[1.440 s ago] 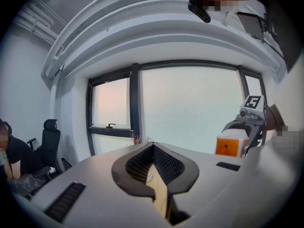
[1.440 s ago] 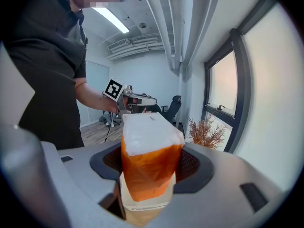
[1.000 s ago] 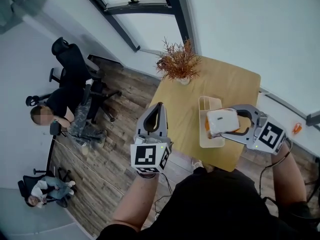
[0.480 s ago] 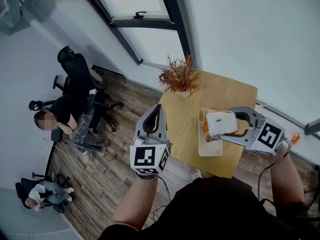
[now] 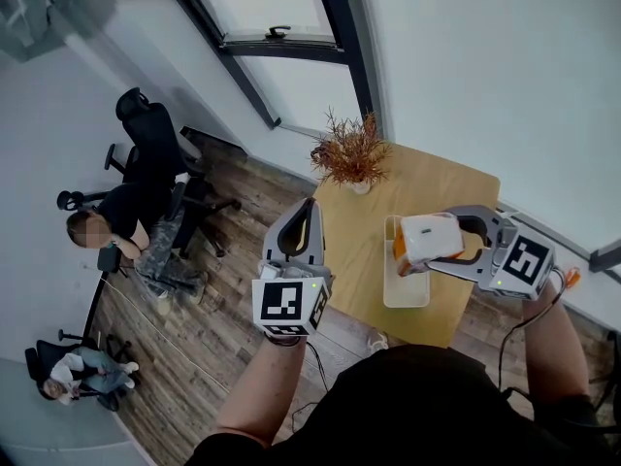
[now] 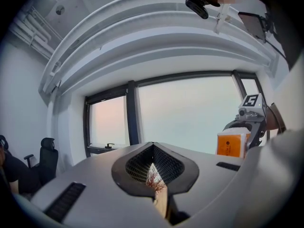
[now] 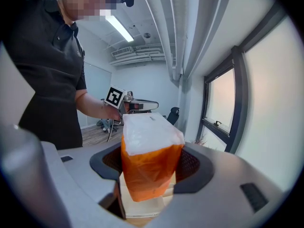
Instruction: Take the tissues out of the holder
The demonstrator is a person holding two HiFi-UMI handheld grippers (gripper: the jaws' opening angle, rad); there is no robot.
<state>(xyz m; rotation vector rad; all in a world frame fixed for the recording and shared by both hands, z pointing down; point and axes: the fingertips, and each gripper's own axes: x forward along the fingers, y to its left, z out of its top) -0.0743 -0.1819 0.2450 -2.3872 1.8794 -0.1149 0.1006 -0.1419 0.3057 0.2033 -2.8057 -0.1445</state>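
An orange-and-white tissue pack (image 5: 422,233) hangs in the air above the cream holder (image 5: 408,299), which lies on the wooden table (image 5: 437,178). My right gripper (image 5: 439,244) is shut on the pack, one finger on each side. In the right gripper view the pack (image 7: 149,160) fills the gap between the jaws of the right gripper (image 7: 149,170), with the holder (image 7: 142,205) below it. My left gripper (image 5: 309,205) is held up off the table's left edge, shut and holding nothing. The left gripper view shows the pack (image 6: 232,144) at the far right.
A dried plant in a small pot (image 5: 351,150) stands at the table's far corner. Left of the table are wood flooring, a black office chair (image 5: 146,134) and two seated people (image 5: 116,221). A window and a white wall lie behind.
The right gripper has carried the tissue pack a little higher above the holder. The left gripper has stayed where it was.
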